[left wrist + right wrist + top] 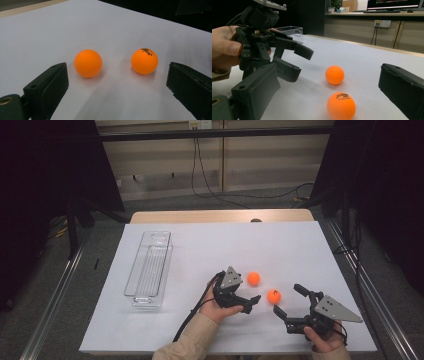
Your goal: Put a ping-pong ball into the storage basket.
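Two orange balls on white table sheet [200, 250]: plain ball [253, 278] just ahead of left gripper [252, 304], printed ball [274, 295] between both grippers. Left gripper jaws wide apart, holding nothing. Right gripper [287, 299] likewise spread, empty, near printed ball. Clear tray [149, 270] well apart at left

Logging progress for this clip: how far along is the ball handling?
Nothing looks done: both orange balls lie loose on the white table. In hand: the left tool and right tool are open, facing them. Gripping either remains; the clear tray sits apart.
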`<state>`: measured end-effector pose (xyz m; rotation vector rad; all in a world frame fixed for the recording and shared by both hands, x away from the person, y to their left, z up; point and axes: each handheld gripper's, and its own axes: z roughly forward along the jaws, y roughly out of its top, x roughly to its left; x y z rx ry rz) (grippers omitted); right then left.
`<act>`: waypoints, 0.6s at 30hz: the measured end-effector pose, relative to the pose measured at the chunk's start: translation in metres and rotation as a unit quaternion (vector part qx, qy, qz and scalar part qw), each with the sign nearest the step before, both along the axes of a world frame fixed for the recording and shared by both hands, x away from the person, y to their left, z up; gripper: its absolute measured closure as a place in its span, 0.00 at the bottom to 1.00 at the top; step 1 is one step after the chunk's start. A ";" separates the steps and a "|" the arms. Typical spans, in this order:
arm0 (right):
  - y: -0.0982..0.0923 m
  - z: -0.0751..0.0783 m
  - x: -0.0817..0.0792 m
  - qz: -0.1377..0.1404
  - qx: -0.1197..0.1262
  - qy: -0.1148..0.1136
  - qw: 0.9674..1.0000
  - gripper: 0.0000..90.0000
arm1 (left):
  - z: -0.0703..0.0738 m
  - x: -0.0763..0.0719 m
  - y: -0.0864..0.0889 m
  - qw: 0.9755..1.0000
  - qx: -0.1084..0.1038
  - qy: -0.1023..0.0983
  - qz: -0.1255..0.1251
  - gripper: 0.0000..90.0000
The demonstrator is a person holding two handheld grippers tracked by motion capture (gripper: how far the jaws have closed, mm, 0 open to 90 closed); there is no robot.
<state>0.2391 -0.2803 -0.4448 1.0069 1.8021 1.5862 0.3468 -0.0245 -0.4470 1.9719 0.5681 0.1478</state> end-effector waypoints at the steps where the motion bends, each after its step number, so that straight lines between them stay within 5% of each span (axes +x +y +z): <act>1: 0.000 0.000 0.000 0.000 0.000 0.000 1.000 0.02 | 0.000 0.000 -0.001 1.000 0.000 0.002 0.001 0.04; 18: 0.001 0.000 0.000 0.001 -0.002 -0.001 1.000 0.02 | -0.003 0.000 -0.012 1.000 0.006 0.010 -0.011 0.05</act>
